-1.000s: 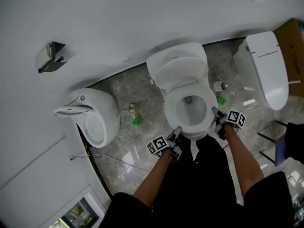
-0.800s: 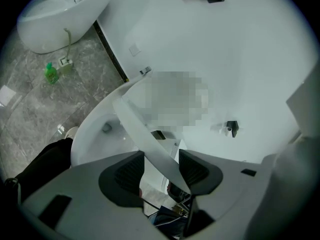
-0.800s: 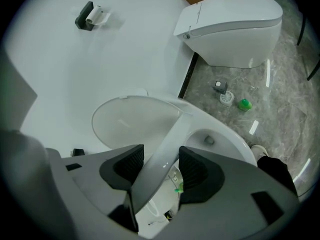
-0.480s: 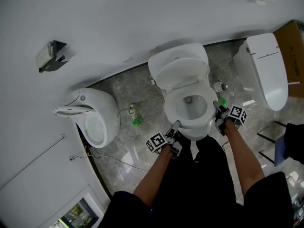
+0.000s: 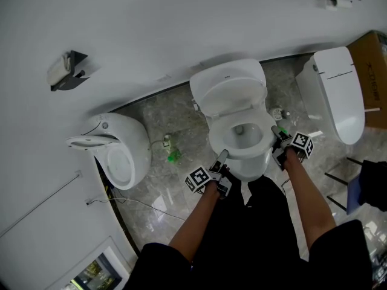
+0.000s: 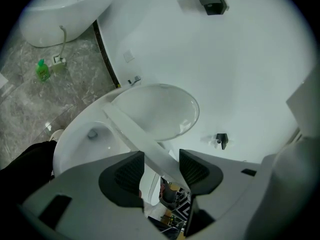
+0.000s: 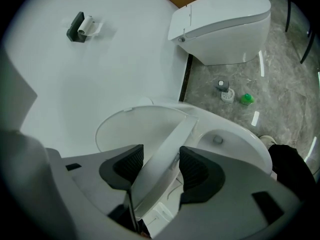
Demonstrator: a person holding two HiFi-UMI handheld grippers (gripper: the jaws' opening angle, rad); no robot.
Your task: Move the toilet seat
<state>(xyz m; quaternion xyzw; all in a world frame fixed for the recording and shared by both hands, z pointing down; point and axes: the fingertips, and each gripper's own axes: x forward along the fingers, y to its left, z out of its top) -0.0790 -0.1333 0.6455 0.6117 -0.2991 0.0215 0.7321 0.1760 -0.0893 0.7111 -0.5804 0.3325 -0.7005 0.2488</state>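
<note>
Floor (image 5: 151, 116): grey marbled tile, glossy. Three white toilets along the wall: left toilet (image 5: 121, 153), middle toilet (image 5: 230, 89), right toilet (image 5: 338, 95). Green bottle (image 5: 174, 156) between left and middle. Thin cable (image 5: 142, 205) trails near left toilet. Small white pot (image 7: 226, 94) and green cap (image 7: 245, 99) between middle and right. Cardboard box (image 5: 376, 71) far right.

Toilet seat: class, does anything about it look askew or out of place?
Yes. The toilet seat sits half-raised, tilted off the bowl, neither down nor against the upright lid; the left tool and right tool clamp its sides.
</note>
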